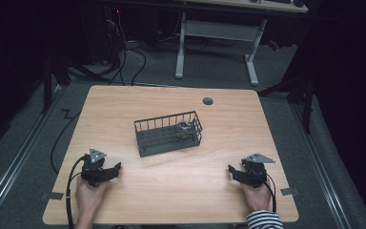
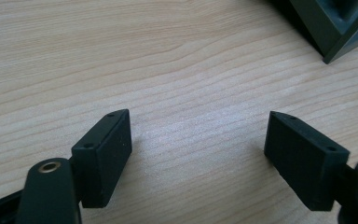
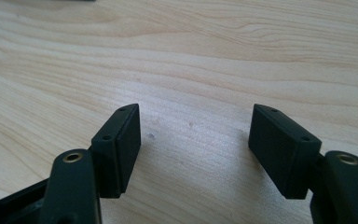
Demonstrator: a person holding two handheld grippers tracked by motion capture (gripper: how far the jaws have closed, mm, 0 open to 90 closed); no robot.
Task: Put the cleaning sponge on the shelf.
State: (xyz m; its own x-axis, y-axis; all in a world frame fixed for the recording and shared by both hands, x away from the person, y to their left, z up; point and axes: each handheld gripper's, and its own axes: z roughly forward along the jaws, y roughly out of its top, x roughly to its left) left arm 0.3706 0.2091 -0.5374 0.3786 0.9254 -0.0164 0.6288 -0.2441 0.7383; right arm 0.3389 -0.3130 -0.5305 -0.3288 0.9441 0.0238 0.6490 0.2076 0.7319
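The right gripper (image 3: pixel 196 140) hangs low over the wooden table (image 3: pixel 205 56), its two black jaws rising from the bottom edge and standing wide apart with nothing between them. Bare light wood shows in the gap, with wavy grain lines running across it. Each jaw ends in a flat rectangular pad (image 3: pixel 129 140) fixed by small screws, and behind each pad sits a rounded arm with a brass-coloured rivet (image 3: pixel 72 157). A few faint dark specks mark the table between the jaws, close to the left one. A thin dark strip (image 3: pixel 77 0) touches the table's far edge.
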